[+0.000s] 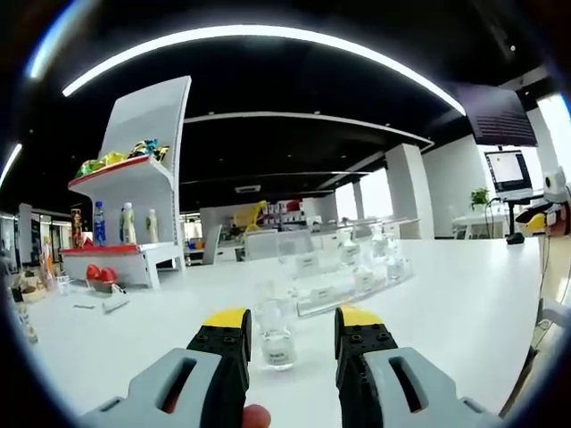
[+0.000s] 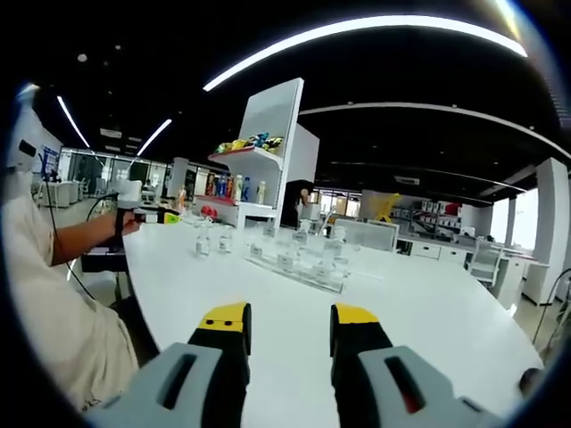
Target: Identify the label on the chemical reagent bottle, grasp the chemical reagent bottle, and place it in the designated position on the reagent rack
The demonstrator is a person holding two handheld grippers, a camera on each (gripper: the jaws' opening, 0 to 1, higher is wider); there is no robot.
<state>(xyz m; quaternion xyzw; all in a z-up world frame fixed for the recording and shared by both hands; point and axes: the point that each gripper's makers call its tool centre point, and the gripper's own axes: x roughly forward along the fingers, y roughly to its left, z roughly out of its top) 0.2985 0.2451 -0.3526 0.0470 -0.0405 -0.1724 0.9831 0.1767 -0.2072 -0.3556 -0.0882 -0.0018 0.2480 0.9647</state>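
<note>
Yellow-tipped jaws of the left hand-held gripper (image 1: 292,334) are seen at the bottom of the left gripper view, spread apart, with a small clear reagent bottle (image 1: 276,337) standing upright on the white worktop (image 1: 464,303) right between them. Whether the jaw pads actually touch the glass can't be told, tbh; a gap seems to be left on both sides. A white label is carried low on the bottle, but the print is too small to be read. A fingertip is glimpsed at the bottom edge, under the jaws.

Just behind the bottle, a clear acrylic reagent rack (image 1: 352,276) is laid out across the worktop, with several more small bottles stood in it and little labels along its front. Further back on the left, a white display shelf (image 1: 134,196) with drinks and snack bags is seen.

Over in the right gripper view, the right hand-held gripper (image 2: 289,334) is held above bare worktop (image 2: 428,312) with its jaws apart and nothing between them. The rack (image 2: 299,254) is seen well ahead of it, two loose bottles (image 2: 214,241) are stood near the rack's left end, and a person's sleeve (image 2: 45,303) is caught on the left.
</note>
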